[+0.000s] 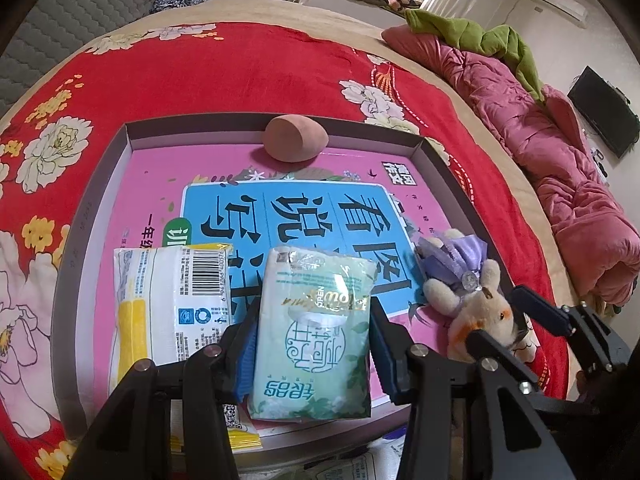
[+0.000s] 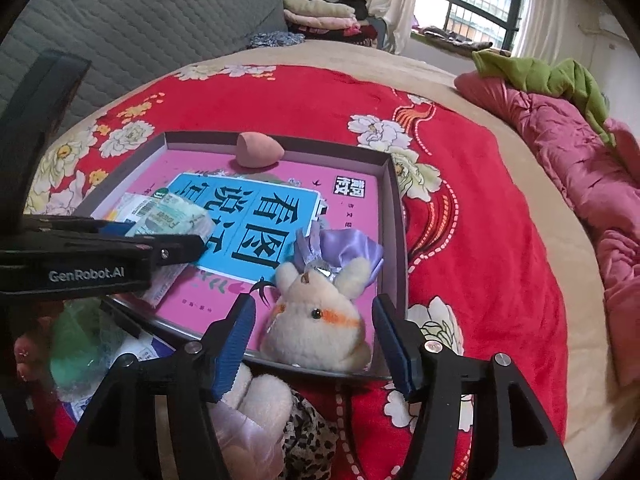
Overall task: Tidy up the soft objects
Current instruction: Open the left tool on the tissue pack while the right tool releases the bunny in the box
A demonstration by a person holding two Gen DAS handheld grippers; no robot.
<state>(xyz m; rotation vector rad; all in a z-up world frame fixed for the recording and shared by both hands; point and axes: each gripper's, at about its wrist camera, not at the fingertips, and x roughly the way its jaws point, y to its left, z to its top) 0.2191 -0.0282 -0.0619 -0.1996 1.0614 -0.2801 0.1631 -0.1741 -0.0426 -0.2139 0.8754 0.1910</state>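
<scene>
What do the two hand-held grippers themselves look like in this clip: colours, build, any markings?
Both match: the left hand-held gripper and right hand-held gripper have matte black angular frames with silver screw heads, and blue ribbed pads lining the fingers. White GenRobot.AI lettering marks the left one's side. No cables or sleeves show.

The black arm of the left tongs (image 2: 172,248) carries the white words "GenRobot.AI". On the pink and blue book (image 1: 304,216) in the tray, large black Chinese characters stand upside down; "看图说" can be read, and a small black badge (image 1: 394,178) near its corner has white characters too small to tell. The green tissue pack (image 1: 316,332) shows "OPEN" and blue characters, upside down. The white and yellow pack (image 1: 168,300) has a barcode; its digits are too small.
</scene>
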